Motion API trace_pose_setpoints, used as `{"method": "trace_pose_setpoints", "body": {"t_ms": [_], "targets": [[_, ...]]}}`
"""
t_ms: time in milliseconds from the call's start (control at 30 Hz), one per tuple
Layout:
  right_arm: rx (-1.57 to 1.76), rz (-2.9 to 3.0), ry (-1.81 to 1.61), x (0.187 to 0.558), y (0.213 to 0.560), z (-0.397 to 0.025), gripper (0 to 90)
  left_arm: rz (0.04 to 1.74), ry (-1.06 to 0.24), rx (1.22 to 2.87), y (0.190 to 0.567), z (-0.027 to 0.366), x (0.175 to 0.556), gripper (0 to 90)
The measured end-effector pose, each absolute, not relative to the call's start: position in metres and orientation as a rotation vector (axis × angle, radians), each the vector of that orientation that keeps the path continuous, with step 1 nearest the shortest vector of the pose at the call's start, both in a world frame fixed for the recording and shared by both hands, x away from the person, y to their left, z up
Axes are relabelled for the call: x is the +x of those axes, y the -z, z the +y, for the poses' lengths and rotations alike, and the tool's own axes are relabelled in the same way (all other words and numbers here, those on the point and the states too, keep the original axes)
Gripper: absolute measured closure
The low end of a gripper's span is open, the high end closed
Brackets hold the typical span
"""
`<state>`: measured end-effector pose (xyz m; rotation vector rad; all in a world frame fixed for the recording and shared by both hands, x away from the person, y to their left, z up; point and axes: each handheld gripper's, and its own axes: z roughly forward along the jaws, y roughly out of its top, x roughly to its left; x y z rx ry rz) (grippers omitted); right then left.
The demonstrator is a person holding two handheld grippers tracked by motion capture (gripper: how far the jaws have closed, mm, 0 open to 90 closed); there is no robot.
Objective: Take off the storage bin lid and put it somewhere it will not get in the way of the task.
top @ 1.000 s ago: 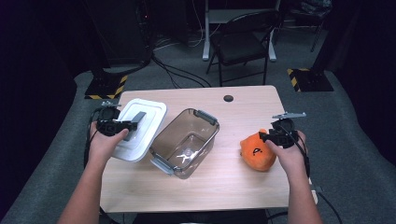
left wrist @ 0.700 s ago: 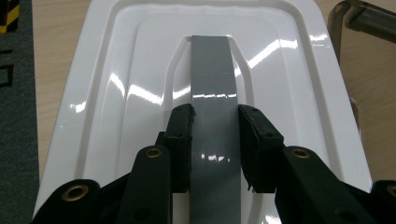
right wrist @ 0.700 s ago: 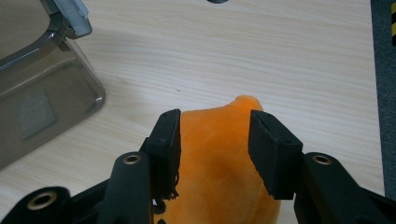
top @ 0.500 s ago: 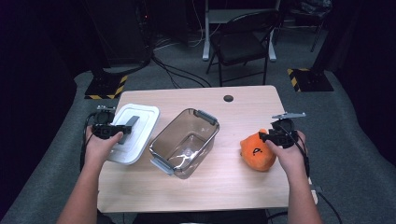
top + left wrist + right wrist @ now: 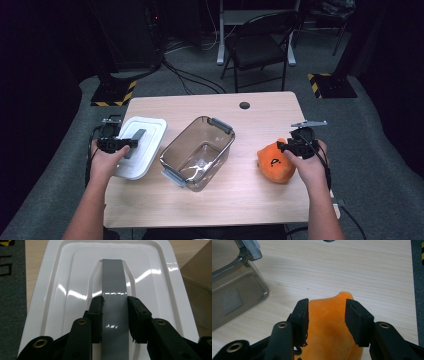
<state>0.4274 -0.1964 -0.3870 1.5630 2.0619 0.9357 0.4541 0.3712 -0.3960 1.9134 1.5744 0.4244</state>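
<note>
While my left gripper pinches the white lid's grey handle at the table's left edge, the right gripper view shows its 2 jaws spread around the orange plush — unclear from above.

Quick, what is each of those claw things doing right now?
Left gripper: shut on the white lid's grey handle.
Right gripper: open, jaws either side of the orange plush toy.

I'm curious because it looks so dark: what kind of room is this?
Probably a lab or studio, not a kitchen: a lone wooden table on grey carpet, cables across the floor, yellow-black striped stand bases, and a folding chair.
</note>
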Motion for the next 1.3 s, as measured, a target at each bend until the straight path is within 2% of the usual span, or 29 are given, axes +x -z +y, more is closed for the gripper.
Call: {"method": "trace_pose_setpoints", "body": {"t_ms": [1300], "targets": [[1.551,2.078,-0.928,0.428,0.391,-0.192,54.0,1.648,-0.403,1.933,0.459,0.379,0.455,66.4]]}}
